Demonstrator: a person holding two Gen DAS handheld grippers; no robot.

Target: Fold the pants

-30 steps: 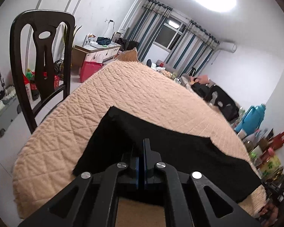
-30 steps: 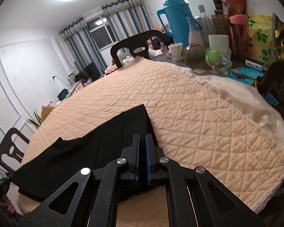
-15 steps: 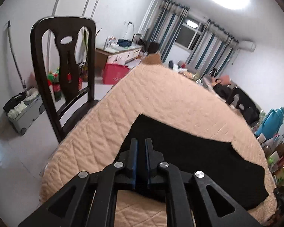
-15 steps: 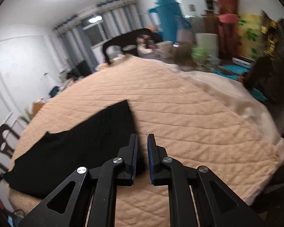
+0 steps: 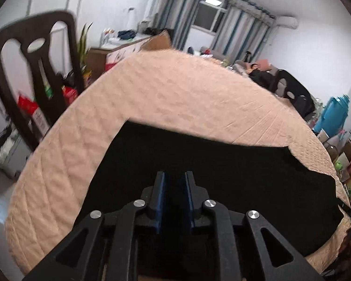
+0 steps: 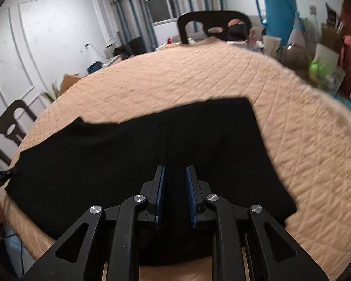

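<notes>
Where black pants (image 5: pixel 222 175) lie, peach quilted table cover (image 5: pixel 187 93), dark chair (image 5: pixel 35 70)

Round table under peach quilted cover (image 5: pixel 187 89), diamond stitching. Black pants (image 5: pixel 222 164) lie flat directly on cover, folded into long dark band along near edge, spread left to right. Rest of cover bare beyond pants. At far right rim, clutter stands: teal plastic thermos jug (image 6: pixel 278 9), cups, bottles; details blurred.

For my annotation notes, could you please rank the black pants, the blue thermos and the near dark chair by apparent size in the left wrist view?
1. Black pants
2. Dark chair
3. Blue thermos, though it stands farthest away.
</notes>
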